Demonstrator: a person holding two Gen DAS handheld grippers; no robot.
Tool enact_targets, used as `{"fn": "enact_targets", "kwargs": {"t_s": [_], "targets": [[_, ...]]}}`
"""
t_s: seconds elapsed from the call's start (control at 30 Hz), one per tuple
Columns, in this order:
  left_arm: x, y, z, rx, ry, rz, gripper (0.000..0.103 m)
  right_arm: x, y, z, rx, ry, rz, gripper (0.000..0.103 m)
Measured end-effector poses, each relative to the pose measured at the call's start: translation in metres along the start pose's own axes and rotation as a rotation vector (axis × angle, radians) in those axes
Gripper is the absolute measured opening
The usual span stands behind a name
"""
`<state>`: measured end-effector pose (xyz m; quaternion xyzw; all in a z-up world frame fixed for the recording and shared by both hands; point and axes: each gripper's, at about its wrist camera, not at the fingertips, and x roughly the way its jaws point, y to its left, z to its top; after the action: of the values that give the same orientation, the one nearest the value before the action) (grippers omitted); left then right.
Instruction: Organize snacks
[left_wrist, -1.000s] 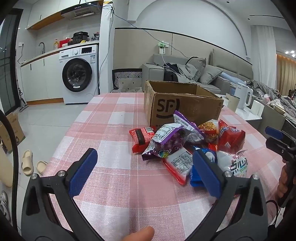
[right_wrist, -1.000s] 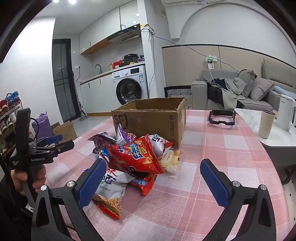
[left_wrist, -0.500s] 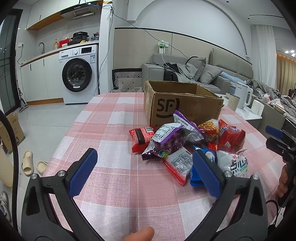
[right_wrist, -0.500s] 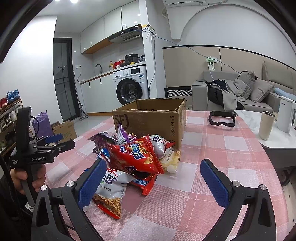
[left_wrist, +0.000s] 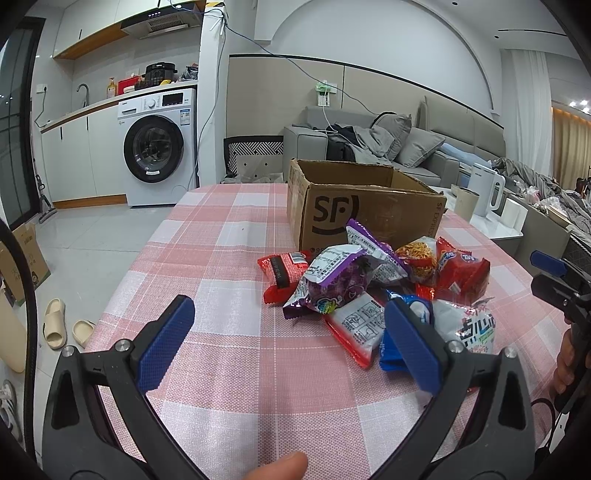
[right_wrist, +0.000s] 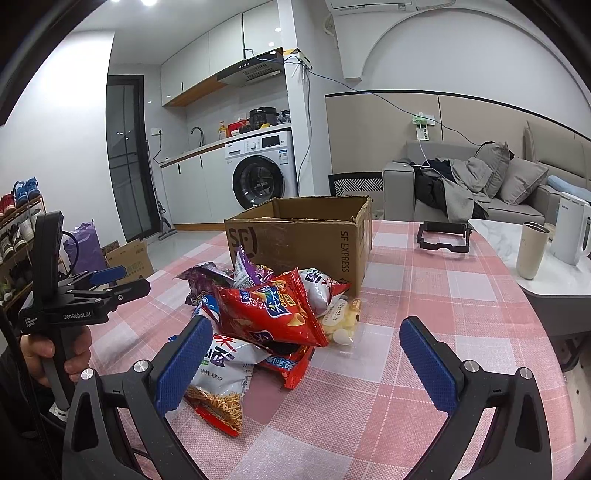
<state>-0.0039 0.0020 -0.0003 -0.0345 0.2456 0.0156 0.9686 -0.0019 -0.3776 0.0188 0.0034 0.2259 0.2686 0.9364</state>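
Note:
A pile of snack packets lies on the pink checked tablecloth (left_wrist: 229, 343) in front of an open cardboard box (left_wrist: 354, 206). A purple packet (left_wrist: 332, 280) tops the pile in the left wrist view; a big red chip bag (right_wrist: 269, 310) tops it in the right wrist view, before the box (right_wrist: 306, 236). My left gripper (left_wrist: 288, 347) is open and empty, just short of the pile. My right gripper (right_wrist: 306, 362) is open and empty, near the red bag and a white packet (right_wrist: 218, 369). Each gripper shows in the other's view: the right gripper (left_wrist: 554, 273) and the left gripper (right_wrist: 110, 280).
A black gripper-like frame (right_wrist: 443, 236) lies on the table at the far right. A side table with a cup (right_wrist: 532, 247) and white kettle (right_wrist: 572, 229) stands to the right. A washing machine (left_wrist: 159, 147) and sofa (left_wrist: 388, 144) are behind.

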Motion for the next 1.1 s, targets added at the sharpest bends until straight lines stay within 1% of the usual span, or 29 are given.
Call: {"fn": "enact_targets", "kwargs": {"t_s": [1.1], "targets": [[0.0014,-0.0005,-0.0008,-0.006,0.003,-0.002,0.102,0.0008,0.0007,-0.0009,-0.005,0.013,-0.003,0.103]]}}
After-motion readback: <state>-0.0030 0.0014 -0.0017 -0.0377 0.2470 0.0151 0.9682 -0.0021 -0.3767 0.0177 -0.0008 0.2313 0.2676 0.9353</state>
